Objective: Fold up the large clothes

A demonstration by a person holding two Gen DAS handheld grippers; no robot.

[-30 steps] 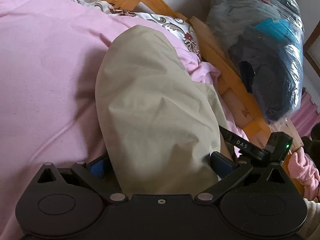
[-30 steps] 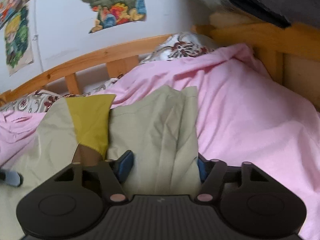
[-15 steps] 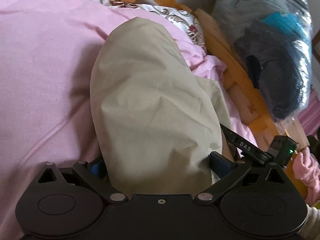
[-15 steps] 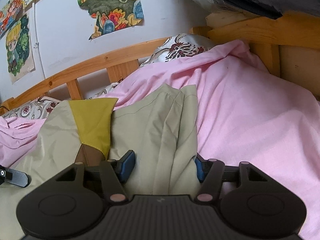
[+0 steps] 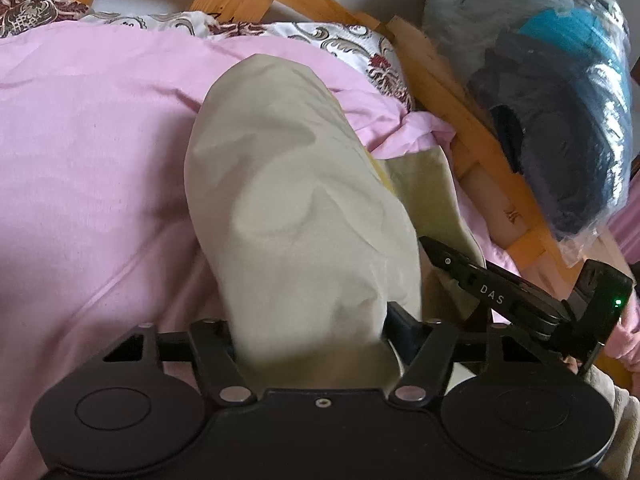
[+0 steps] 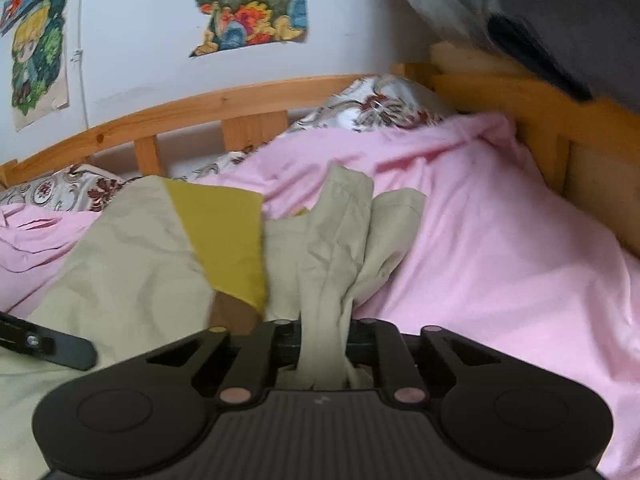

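Observation:
A large beige garment (image 5: 296, 216) with a mustard-yellow panel (image 6: 224, 236) lies on a pink bedsheet (image 5: 88, 152). In the left wrist view my left gripper (image 5: 308, 328) has a thick bulge of the beige cloth between its jaws, which stand wide apart. In the right wrist view my right gripper (image 6: 324, 344) is shut on a narrow bunched fold of the beige garment (image 6: 336, 248). The right gripper's body also shows at the right of the left wrist view (image 5: 520, 300). Both grippers' fingertips are hidden by cloth.
A wooden bed frame (image 6: 224, 100) runs behind the bed, with a floral pillow (image 6: 384, 108) against it. A clear plastic bag of dark clothes (image 5: 552, 92) stands beyond the rail. Posters (image 6: 248, 4) hang on the white wall.
My right gripper has closed on the beige fold, which is now pinched narrow. The garment has bunched and shifted, and both views have tilted up a little.

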